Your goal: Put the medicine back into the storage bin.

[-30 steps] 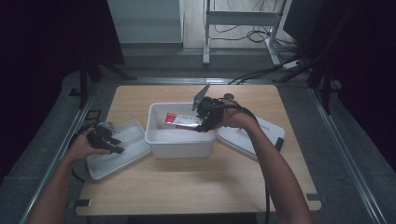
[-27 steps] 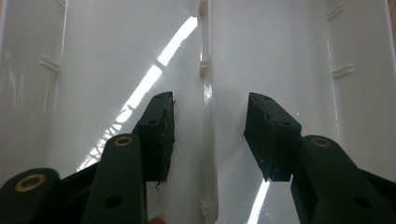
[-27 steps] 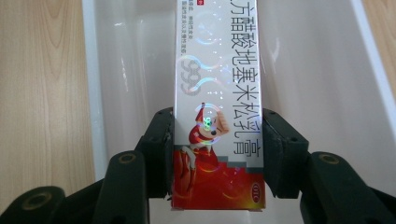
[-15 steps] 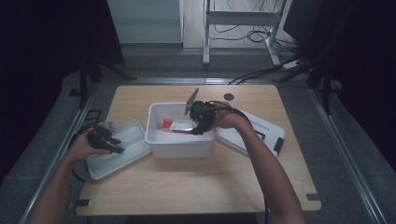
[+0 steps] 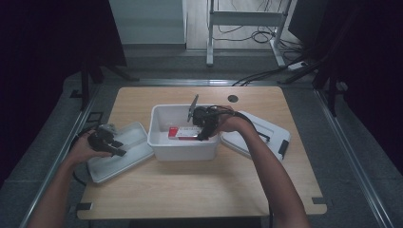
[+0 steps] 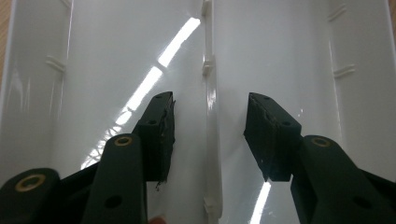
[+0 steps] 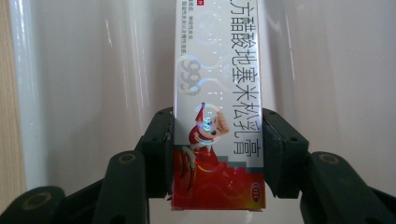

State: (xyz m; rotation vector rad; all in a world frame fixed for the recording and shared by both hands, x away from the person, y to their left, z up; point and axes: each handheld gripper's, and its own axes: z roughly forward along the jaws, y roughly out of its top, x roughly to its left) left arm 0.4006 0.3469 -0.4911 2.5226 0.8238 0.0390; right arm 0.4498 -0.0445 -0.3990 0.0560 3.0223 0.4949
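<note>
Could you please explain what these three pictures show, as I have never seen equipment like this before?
No robot is involved: a person at a wooden table holds a hand tool with two black jaws in each hand. The high view comes from a fixed camera above the table. The other two come from small cameras riding on each tool, looking along its jaws.

On the table stand a white plastic bin, a white lid to its left and another white lid to its right.

The right gripper reaches into the bin, its jaws shut on a red and white carton printed with Chinese text. The left gripper hovers over the left lid, jaws open and holding nothing.
</note>
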